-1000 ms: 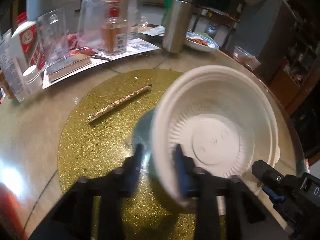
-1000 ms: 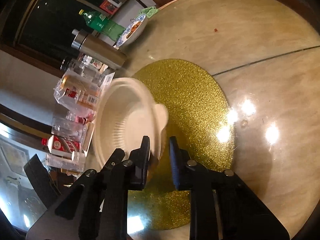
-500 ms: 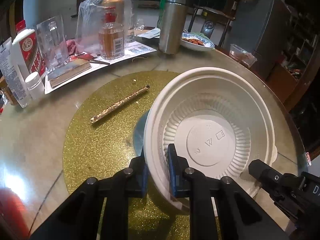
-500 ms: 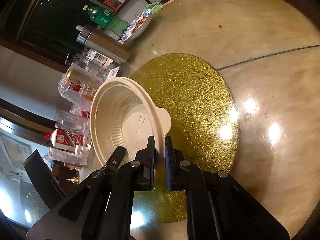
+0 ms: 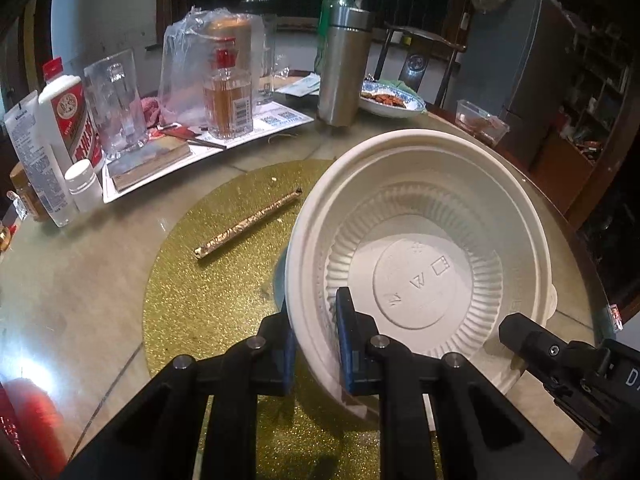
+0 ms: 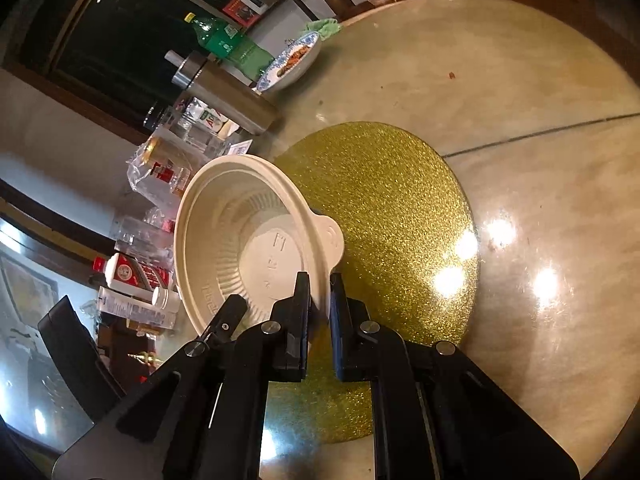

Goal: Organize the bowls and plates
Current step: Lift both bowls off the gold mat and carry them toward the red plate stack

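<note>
A white disposable bowl [image 5: 420, 248] with a ribbed inside and a small tab handle hangs tilted above the gold glitter mat [image 5: 208, 280]. My left gripper [image 5: 316, 312] is shut on its near rim, one blue pad inside the bowl and one outside. In the right wrist view the same bowl [image 6: 248, 236] shows at left, and my right gripper [image 6: 320, 288] is shut on its rim just below the tab handle. The right gripper's black body [image 5: 560, 360] enters the left wrist view at the lower right. A blue edge peeks out under the bowl.
A gold-wrapped stick [image 5: 248, 222] lies on the mat. Behind stand a steel flask [image 5: 344, 68], a liquor bottle [image 5: 228, 92], a glass mug [image 5: 116, 104], white bottles [image 5: 68, 116] and a blue-rimmed plate of food [image 5: 392, 100]. The marble table [image 6: 540, 184] runs right.
Both grippers closed onto the bowl's rim. The bowl has come out of its blur and now sits steady, slightly more upright in the left wrist view.
</note>
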A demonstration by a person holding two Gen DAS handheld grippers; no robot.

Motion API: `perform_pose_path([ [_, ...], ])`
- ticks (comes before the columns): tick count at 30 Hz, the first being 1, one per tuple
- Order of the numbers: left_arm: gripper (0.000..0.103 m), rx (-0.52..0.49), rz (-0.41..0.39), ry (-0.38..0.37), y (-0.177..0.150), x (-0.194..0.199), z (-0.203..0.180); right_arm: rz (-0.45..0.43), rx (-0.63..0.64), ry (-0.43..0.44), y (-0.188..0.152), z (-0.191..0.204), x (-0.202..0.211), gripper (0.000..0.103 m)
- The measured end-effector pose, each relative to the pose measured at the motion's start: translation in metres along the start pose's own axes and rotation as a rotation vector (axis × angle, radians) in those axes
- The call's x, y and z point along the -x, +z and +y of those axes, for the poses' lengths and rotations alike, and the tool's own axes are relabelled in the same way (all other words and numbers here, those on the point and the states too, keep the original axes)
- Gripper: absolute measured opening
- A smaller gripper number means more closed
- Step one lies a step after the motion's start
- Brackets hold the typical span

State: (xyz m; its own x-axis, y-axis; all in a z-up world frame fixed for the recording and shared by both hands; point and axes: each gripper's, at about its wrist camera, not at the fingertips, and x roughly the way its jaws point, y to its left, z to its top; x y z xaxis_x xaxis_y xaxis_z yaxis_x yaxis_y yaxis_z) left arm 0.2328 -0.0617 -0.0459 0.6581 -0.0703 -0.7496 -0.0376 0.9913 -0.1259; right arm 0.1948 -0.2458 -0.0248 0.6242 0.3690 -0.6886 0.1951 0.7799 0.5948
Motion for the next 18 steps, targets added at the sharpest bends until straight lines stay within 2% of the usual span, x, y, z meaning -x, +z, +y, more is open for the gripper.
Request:
perform_pose_path([
  [18,0.017,-0.014,-0.037,0.017,0.0005,0.0083,-0.0050,-0.034,0.028,-0.005,-0.0006,0.0039,0.0074,0.009],
])
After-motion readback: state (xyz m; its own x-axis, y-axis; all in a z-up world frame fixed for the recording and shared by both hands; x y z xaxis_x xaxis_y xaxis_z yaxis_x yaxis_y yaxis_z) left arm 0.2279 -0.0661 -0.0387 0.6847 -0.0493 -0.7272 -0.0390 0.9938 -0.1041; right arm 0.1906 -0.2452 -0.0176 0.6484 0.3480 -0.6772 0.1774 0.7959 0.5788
